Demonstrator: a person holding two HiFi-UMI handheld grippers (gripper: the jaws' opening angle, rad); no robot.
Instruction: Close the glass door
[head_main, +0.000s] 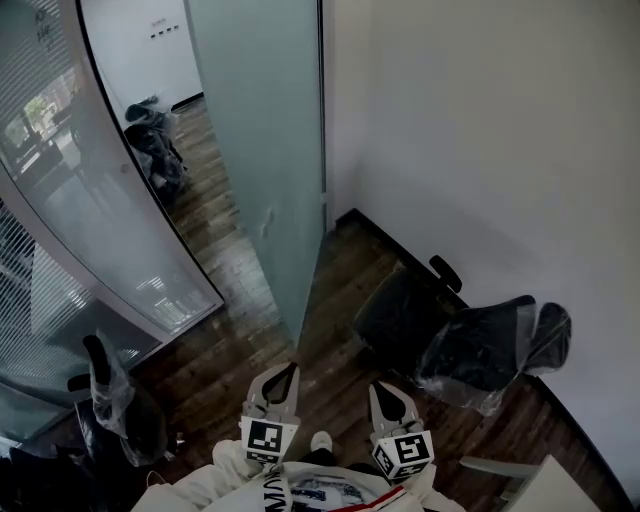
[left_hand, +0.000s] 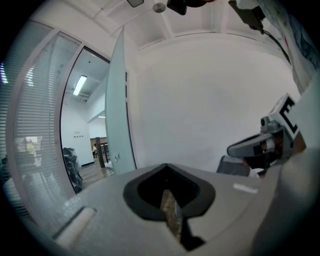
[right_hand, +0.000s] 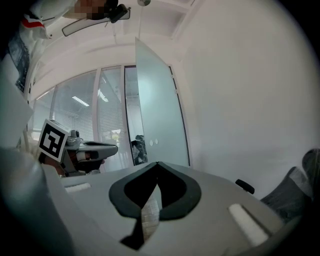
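Observation:
The frosted glass door stands open, swung in toward the white wall, its lower corner on the wood floor just ahead of me. A small round handle shows on its face. The door is at the left in the left gripper view and at the centre in the right gripper view. My left gripper and right gripper are side by side at the bottom of the head view, both pointing at the door but short of it. Both are shut, with nothing in them.
A curved glass wall with blinds runs along the left. A plastic-wrapped office chair stands by the white wall at the right. Another wrapped chair is at the lower left. Dark bags lie beyond the doorway.

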